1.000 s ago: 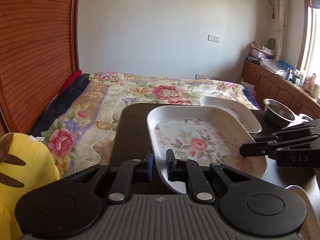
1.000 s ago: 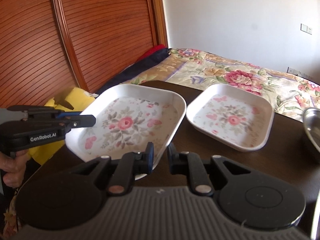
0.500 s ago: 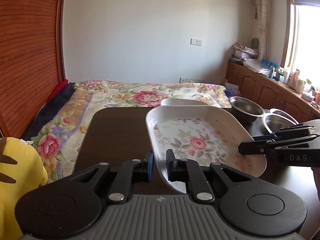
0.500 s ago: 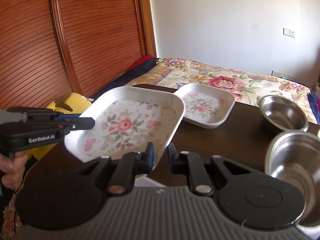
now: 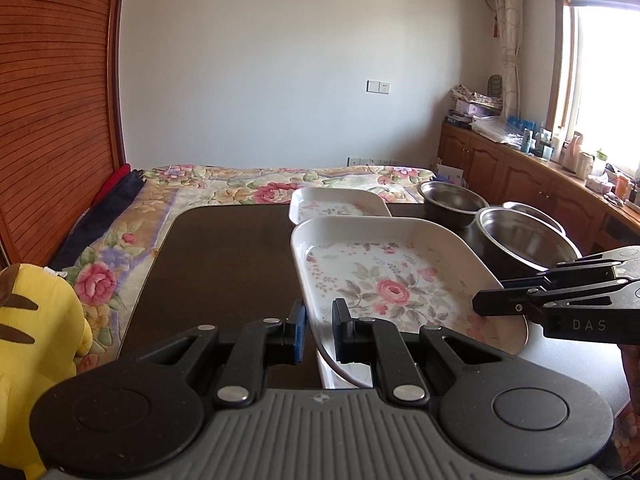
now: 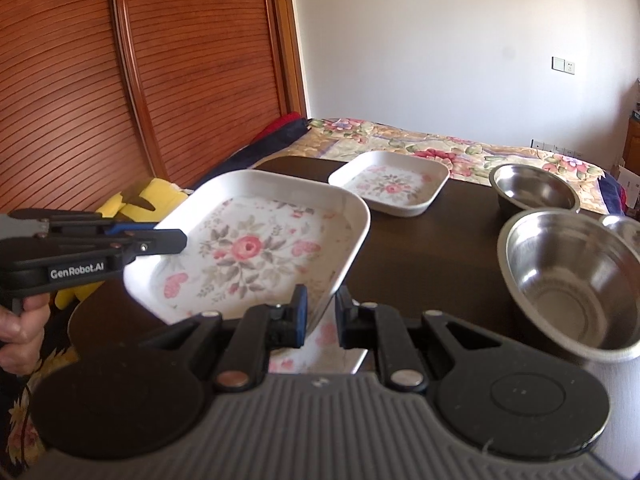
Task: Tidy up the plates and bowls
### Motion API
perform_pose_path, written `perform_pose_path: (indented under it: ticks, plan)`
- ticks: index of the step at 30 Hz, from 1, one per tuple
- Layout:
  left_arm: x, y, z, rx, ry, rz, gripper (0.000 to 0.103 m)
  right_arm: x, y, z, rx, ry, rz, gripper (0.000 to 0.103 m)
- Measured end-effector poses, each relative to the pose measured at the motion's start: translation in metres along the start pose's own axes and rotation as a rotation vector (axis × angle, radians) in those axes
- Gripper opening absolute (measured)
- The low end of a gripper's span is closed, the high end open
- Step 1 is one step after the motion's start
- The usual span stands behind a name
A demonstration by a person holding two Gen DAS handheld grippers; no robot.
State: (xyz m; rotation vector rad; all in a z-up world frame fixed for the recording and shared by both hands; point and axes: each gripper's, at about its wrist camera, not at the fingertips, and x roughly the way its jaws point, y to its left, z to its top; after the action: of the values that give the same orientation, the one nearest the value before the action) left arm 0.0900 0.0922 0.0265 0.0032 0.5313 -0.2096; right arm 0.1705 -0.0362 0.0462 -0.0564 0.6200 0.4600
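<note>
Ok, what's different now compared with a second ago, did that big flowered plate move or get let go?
The large floral plate was carried back from the small floral plate toward the near table edge, so the steel bowls have come into view. The left gripper and right gripper kept their grip on its rim. The small plate and bowls stayed resting on the table.

Dark table is bare across the left and centre of the left wrist frame: open passage there. Right side blocked: small floral plate at far centre, three steel bowls clustered mid-right. Yellow plush toy sits off the lower-left table edge.
</note>
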Motion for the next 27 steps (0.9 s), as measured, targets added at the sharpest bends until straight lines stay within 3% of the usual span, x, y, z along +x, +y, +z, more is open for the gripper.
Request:
perform_pose_path:
  ticks: [13, 27]
  plan:
    - [-0.003, -0.012, -0.025, -0.005, 0.039, -0.025, 0.014, -0.012, 0.0, -0.025, 0.005, 0.019, -0.012, 0.016]
    - [0.011, -0.016, -0.043, -0.008, 0.088, -0.025, 0.014, -0.015, 0.0, -0.025, 0.011, 0.033, -0.017, 0.016]
